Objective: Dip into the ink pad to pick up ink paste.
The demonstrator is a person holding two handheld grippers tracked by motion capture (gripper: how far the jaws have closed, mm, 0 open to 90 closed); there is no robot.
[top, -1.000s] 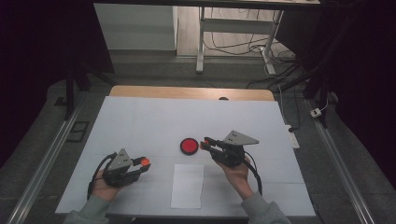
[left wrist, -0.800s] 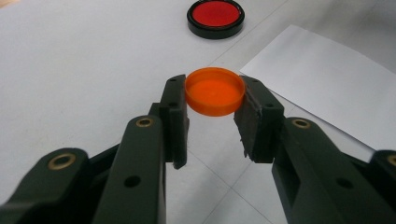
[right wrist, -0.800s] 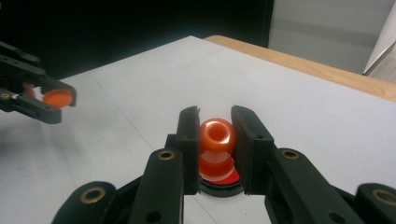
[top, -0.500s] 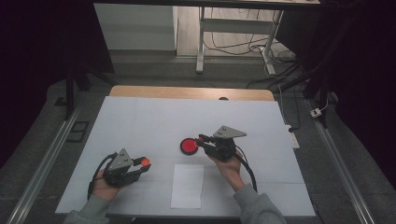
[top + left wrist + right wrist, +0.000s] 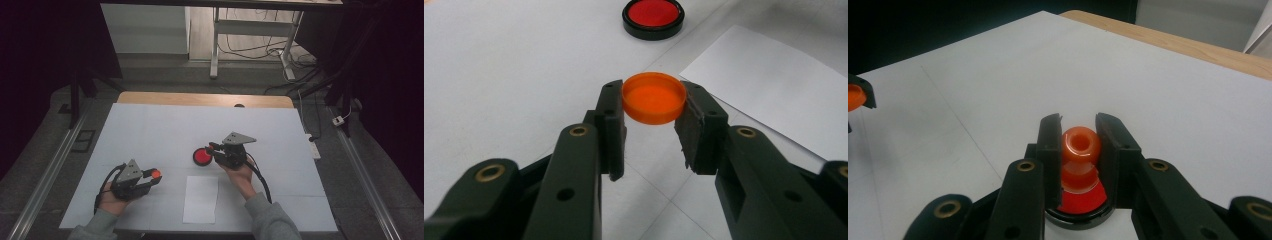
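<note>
Starting at the counter's near edge, a blank sheet of paper (image 5: pixel 201 198) lies flat, and just beside it, toward the near left corner, the left hand-held gripper (image 5: pixel 155 175) is closed on an orange cap (image 5: pixel 654 97). Its pads press on the cap's rim from both sides, holding it level with the hollow side up, clear of the counter (image 5: pixel 150 130). The cap looks like light, stiff plastic with a smooth wall, so it could slip or tilt if squeezed off-centre; the rim, taken across its full width as now, seems the safest hold.

Farther in, near the middle of the counter, the right hand-held gripper (image 5: pixel 1079 135) grips a small orange stamp (image 5: pixel 1080 145) by its rounded body. The piece looks glossy and light, perhaps slightly yielding, and is best held at its widest bulge. Directly beneath it sits a red ink pad (image 5: pixel 202 156) in a black round case, with the stamp's lower end at or just above the red surface; contact cannot be told.
</note>
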